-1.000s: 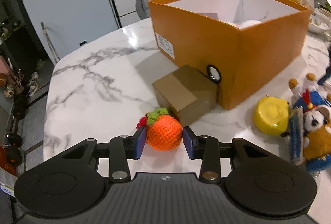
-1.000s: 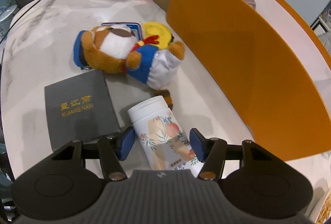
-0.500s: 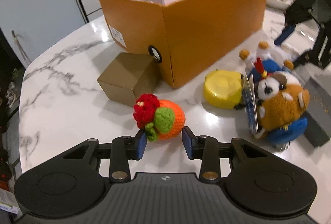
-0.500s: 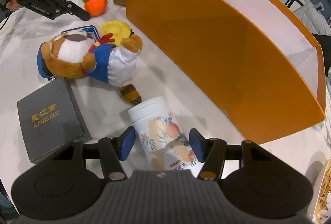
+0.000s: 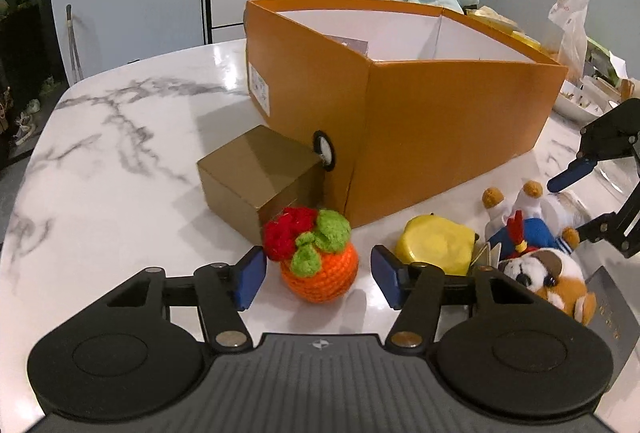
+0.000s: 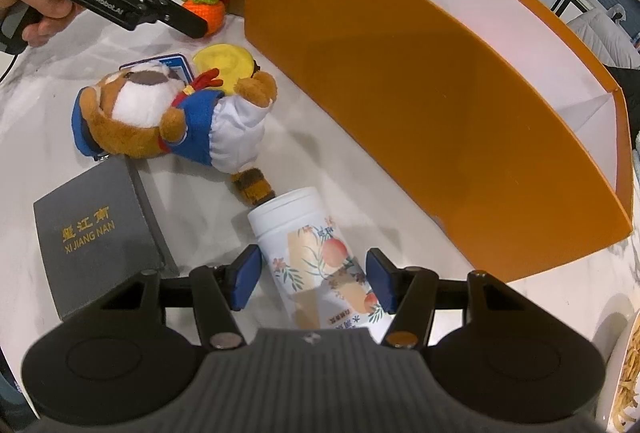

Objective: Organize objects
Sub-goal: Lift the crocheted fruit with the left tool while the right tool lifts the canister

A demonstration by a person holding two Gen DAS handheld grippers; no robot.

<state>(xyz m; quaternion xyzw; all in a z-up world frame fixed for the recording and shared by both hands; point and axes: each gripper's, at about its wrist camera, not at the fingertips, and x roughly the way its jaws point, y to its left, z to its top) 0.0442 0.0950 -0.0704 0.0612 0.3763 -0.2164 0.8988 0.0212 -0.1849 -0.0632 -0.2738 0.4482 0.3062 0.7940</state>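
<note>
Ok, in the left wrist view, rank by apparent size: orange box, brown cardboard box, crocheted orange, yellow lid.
1. orange box, by far the largest.
2. brown cardboard box.
3. crocheted orange and yellow lid: they look alike, and the crocheted orange sits nearer the camera, so no ranking between them.

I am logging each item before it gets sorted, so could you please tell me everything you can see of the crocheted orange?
The crocheted orange is a small round yarn ball, orange, topped with green knitted leaves and a red tuft. It sits upright on the marble table, in front of the brown cardboard box and near a corner of the orange box. It lies between the blue pads of the left hand-held gripper, whose jaws are opening; neither pad presses on it.
</note>
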